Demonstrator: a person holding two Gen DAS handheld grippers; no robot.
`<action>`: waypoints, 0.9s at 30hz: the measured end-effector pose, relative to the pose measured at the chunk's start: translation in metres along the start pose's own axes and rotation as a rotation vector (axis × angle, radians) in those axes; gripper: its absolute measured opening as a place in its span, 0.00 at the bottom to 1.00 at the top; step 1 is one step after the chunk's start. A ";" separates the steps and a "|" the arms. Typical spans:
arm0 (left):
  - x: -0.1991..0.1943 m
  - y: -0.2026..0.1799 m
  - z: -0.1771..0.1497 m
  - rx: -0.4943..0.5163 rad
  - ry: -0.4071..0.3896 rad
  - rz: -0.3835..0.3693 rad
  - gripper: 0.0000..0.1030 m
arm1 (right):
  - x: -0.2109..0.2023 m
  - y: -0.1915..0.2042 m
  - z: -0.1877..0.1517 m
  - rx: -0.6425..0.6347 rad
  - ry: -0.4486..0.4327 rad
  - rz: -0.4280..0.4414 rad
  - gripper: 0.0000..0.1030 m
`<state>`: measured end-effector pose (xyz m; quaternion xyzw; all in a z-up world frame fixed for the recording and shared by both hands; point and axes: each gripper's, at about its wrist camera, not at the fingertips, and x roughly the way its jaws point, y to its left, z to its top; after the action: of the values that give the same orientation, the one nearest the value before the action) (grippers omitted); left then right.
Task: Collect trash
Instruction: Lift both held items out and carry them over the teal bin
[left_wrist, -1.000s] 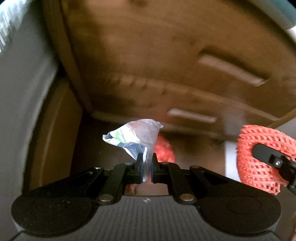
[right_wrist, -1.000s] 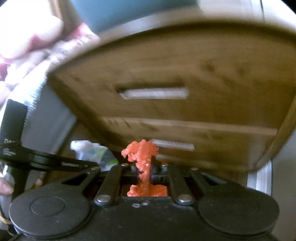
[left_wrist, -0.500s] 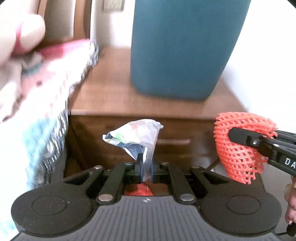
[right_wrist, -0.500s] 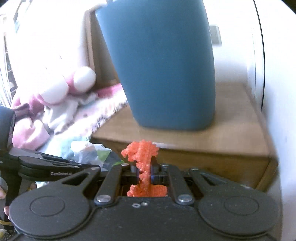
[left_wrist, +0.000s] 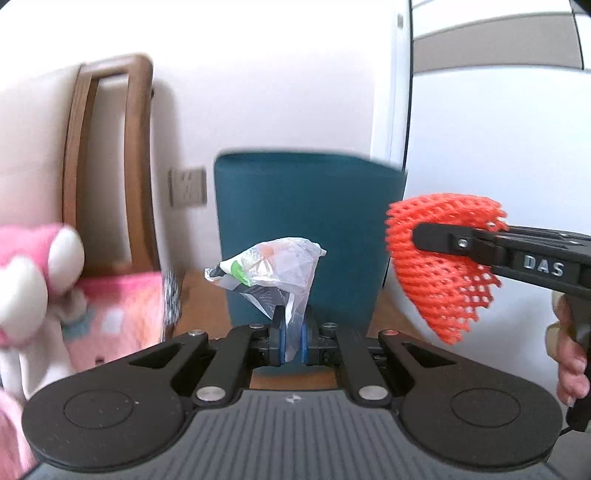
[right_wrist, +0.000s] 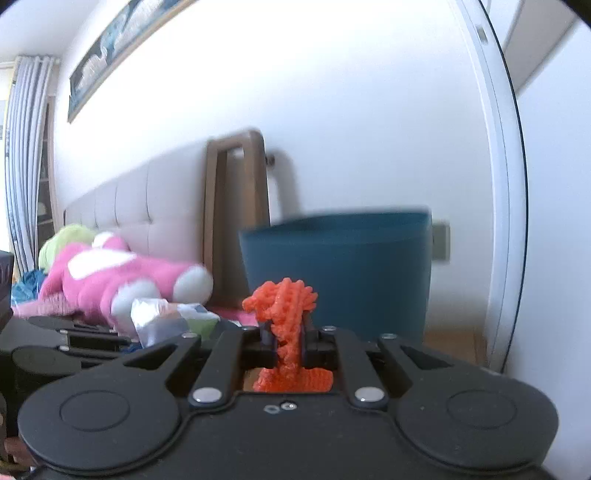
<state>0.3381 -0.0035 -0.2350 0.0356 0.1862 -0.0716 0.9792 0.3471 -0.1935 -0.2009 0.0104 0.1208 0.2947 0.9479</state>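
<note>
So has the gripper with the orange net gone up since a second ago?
Yes. The right gripper, shut on the orange net, rose: its view faced the nightstand drawers, and now looks near the rim of the blue bin.

Your right gripper (left_wrist: 424, 236), seen side-on from the left wrist camera at the right of the scene, carries the white letters "DAS" on its black arm, just behind the finger; the lettering runs on toward the frame edge and the rest cannot be read. The crumpled plastic wrapper (left_wrist: 273, 269) clamped at the centre shows green and orange print, but no word on it is legible. Nothing readable appears in the right wrist camera's picture.
</note>
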 end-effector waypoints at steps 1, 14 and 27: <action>-0.001 -0.002 0.008 0.002 -0.010 -0.010 0.07 | 0.000 0.000 0.009 -0.013 -0.008 -0.008 0.09; 0.004 -0.014 0.110 0.021 -0.166 -0.012 0.07 | 0.039 -0.004 0.095 -0.085 -0.100 -0.098 0.09; 0.101 -0.019 0.152 -0.032 -0.043 0.049 0.07 | 0.111 -0.035 0.104 -0.093 0.011 -0.218 0.09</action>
<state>0.4824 -0.0499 -0.1324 0.0228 0.1652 -0.0455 0.9849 0.4800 -0.1548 -0.1276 -0.0482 0.1128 0.1951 0.9731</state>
